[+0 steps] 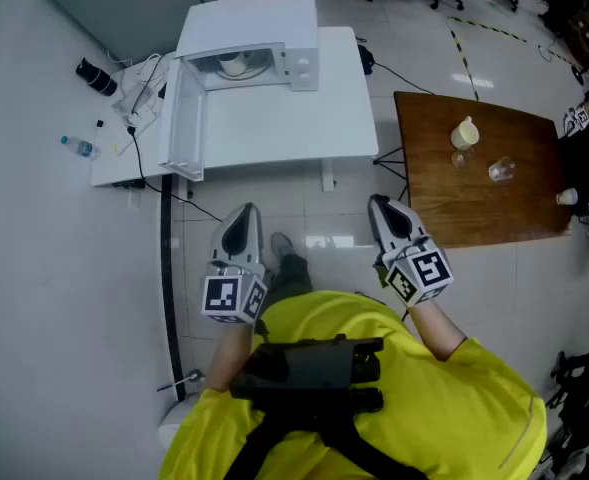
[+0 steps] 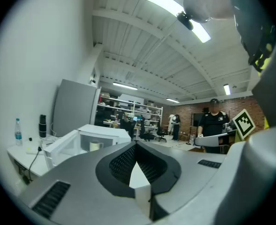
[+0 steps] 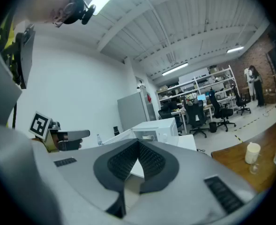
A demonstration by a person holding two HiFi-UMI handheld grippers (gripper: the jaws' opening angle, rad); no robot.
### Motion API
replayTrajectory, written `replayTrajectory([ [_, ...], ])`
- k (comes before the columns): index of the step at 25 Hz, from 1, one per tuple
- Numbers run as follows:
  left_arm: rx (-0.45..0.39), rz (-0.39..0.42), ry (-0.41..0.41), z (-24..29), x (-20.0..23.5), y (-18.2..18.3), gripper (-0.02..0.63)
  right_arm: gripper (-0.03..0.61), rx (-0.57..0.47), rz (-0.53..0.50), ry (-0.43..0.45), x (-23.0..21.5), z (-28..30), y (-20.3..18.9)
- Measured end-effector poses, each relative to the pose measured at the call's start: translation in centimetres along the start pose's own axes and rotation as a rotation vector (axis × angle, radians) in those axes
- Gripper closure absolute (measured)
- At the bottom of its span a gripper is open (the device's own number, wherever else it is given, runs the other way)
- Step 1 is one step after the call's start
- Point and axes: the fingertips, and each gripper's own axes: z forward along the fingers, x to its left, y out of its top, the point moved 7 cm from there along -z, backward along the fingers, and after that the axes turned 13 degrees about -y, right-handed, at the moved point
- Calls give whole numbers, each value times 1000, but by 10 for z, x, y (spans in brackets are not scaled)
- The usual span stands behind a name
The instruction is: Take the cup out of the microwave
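At the far left of the white table (image 1: 274,128) a small bottle (image 1: 77,147) lies beside loose cables. Just right of them the microwave door (image 1: 182,118) stands fully open, hinged on the left and jutting toward the near side. The microwave (image 1: 264,28) sits at the table's far edge, and the cup (image 1: 236,65) stands inside its open cavity, pale against the white walls. The left gripper (image 1: 242,214) is near the person's body, its jaws pressed together with nothing between them. The cup lies almost straight ahead of it and well apart, beyond bare floor and tabletop. The right gripper (image 1: 379,206), likewise closed and empty, lines up further right, past the control panel, so the left one looks better placed. It would need to open before reaching in, keeping right of the door. At the far right a wooden table (image 1: 444,208) carries a cream mug (image 1: 464,133) and a glass (image 1: 501,170), which seem no part of this job.
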Motion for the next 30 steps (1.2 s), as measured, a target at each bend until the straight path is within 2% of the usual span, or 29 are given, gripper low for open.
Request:
replayTrajectory([
  [3, 22, 38, 23, 5, 66, 17, 612, 572, -21, 5, 46, 42, 70, 15],
  [7, 51, 33, 31, 11, 139, 29, 612, 572, -19, -23, 76, 87, 148, 28],
  [10, 76, 41, 16, 29, 171, 25, 612, 572, -7, -17, 73, 97, 182, 31],
  [14, 77, 51, -32, 75, 193, 11, 600, 572, 50, -15, 34, 83, 211, 24],
  [17, 85, 55, -54, 131, 219, -19, 405, 572, 73, 1, 4, 62, 239, 16],
  [19, 100, 45, -60, 176, 245, -46, 232, 572, 110, 11, 9, 48, 266, 2],
  [20, 102, 35, -52, 199, 261, -58, 201, 572, 136, 22, 22, 43, 281, -8],
  [24, 118, 40, 15, 285, 329, -98, 201, 574, 219, 15, 89, 26, 331, -42],
  [30, 158, 48, 50, 389, 425, -139, 156, 572, 311, -23, 83, -2, 375, -61],
])
